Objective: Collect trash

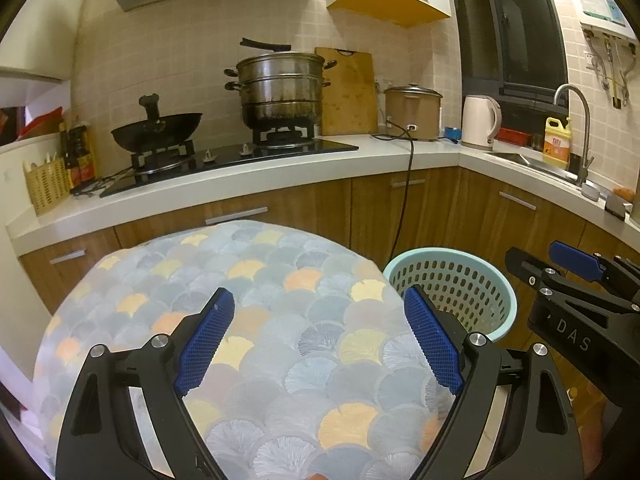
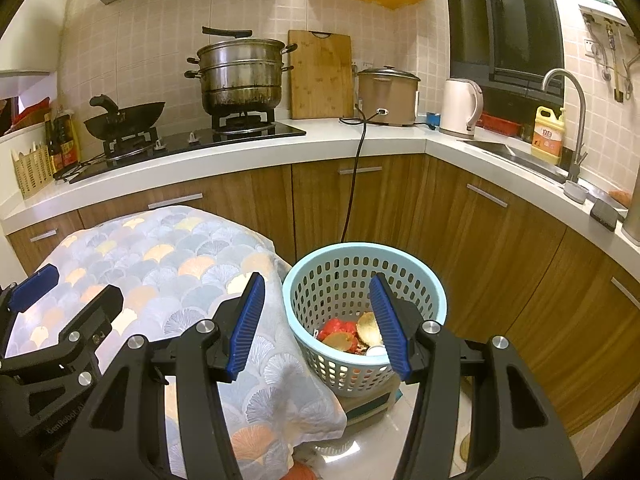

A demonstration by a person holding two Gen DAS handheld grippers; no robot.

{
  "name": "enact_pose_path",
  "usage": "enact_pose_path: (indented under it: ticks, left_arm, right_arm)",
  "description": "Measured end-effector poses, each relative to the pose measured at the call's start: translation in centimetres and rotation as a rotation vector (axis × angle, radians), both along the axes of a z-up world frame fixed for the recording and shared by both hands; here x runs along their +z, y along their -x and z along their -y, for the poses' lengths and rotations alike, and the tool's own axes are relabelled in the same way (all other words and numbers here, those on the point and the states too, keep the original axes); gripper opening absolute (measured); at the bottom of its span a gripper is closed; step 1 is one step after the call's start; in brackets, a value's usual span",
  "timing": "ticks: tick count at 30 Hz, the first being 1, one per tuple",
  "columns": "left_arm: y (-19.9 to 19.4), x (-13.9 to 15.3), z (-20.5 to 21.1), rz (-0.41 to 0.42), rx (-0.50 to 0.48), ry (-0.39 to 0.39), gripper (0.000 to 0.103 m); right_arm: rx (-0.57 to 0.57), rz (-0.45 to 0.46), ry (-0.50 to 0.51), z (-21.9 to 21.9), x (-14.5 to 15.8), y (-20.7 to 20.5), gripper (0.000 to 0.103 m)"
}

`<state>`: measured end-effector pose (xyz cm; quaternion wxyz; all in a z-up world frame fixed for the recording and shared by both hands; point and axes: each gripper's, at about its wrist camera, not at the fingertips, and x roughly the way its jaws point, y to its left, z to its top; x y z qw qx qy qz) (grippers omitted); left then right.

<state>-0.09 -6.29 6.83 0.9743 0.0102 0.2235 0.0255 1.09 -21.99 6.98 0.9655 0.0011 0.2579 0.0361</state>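
The left tongs (image 1: 318, 336) hang open and empty over the cloth-covered counter (image 1: 280, 280), which shows no trash on its fan-pattern cloth. At about 3 o'clock from it, the right tongs (image 2: 316, 320) are also open, holding nothing, above the pale blue basket (image 2: 436, 292). The trash (image 2: 344, 334) lies inside, so the collecting seems nearly finished.

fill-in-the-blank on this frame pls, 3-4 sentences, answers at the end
1. The collected trash lies inside the light blue ____.
2. Both the left gripper and the right gripper hold nothing and stand ____.
3. The steamer pot sits on the ____.
4. The patterned cloth is on the basket's ____ side in both views.

Missing words: basket; open; stove; left
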Motion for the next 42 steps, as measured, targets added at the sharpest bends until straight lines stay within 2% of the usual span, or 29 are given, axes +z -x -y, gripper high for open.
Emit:
enact_pose_path:
  ticks: [42]
  left_arm:
    - [-0.35, 0.26, -0.57, 0.004, 0.015, 0.002, 0.088]
  right_arm:
    - [0.003, 0.017, 0.002, -0.37, 0.68, 0.29, 0.051]
